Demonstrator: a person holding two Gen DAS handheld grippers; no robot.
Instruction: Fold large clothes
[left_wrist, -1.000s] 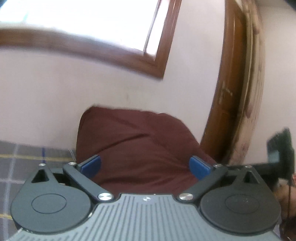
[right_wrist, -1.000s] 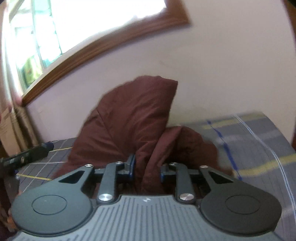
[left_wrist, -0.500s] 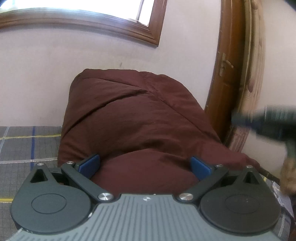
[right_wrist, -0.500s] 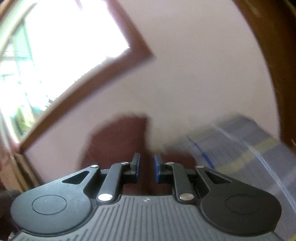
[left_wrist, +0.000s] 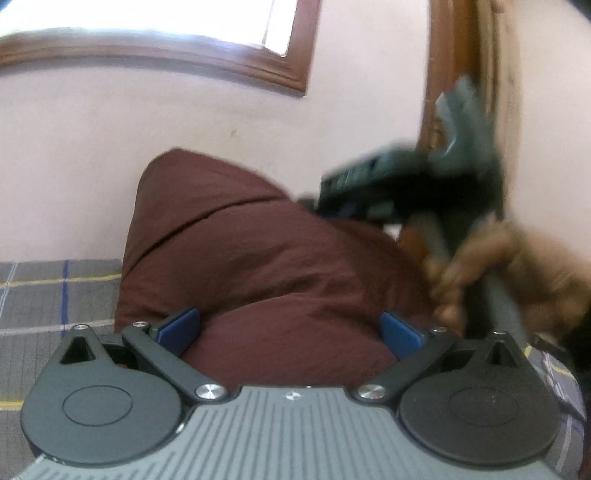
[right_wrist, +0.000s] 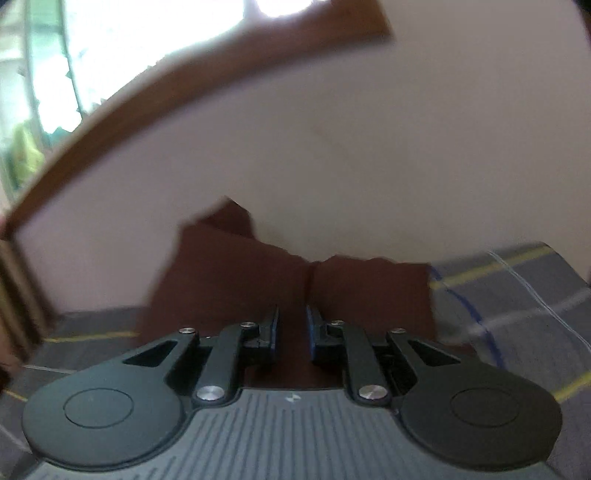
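The maroon garment (left_wrist: 266, 266) between the wide-set jaws of the left gripper (left_wrist: 290, 330) is matt woven cloth, finely crinkled and creased. Below it, the bed cover (left_wrist: 55, 291) is a matt grey plaid fabric with thin yellow, blue and white lines. The gripper links are matt black plastic with shiny metal pivot screws; its body is ribbed grey plastic, and the pads (left_wrist: 179, 326) are smooth blue. Beyond the jaws, the wall (left_wrist: 129, 147) is flat matt paint, and the window frame (left_wrist: 236, 66) and door frame (left_wrist: 443, 74) are varnished brown wood with a soft sheen.
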